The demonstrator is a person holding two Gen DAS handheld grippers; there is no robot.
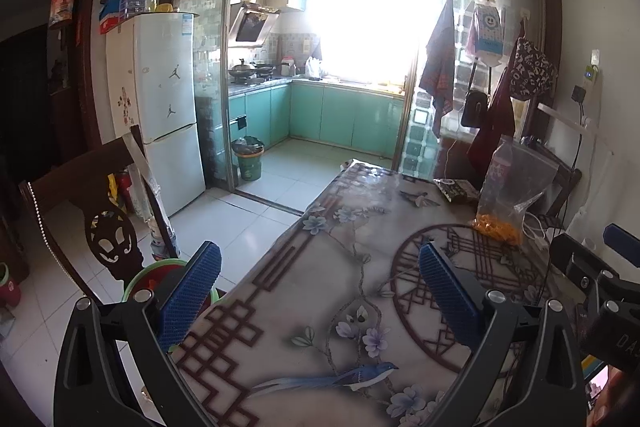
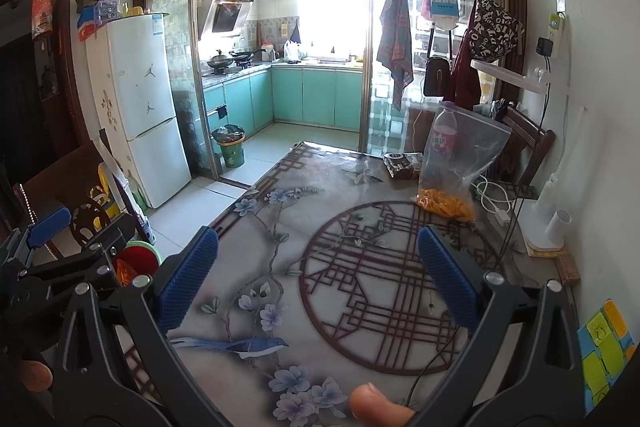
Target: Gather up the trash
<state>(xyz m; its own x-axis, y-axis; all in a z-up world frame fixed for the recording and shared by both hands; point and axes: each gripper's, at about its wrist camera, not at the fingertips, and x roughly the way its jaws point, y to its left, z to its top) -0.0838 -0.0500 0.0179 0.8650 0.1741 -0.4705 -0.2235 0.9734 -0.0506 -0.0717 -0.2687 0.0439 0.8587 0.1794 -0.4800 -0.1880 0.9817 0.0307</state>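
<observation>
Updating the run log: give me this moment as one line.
left gripper: open, empty | right gripper: open, empty | both above table | plastic bag, dark wrapper untouched at far end

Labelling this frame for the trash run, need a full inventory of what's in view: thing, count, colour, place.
clear zip plastic bag with orange bits: 1, clear and orange, far right of table
pink-labelled plastic bottle: 1, clear and pink, behind the bag
dark snack wrapper: 1, black-brown, left of the bag
floral-print table: 1, grey with brown lattice, centre
green lined waste bin: 1, green, kitchen floor
white two-door fridge: 1, white, left of kitchen doorway
white desk lamp: 1, white, table's right edge
carved dark wooden chair: 1, brown, left of table
left claw: 1, blue pads, open
right claw: 1, blue pads, open
</observation>
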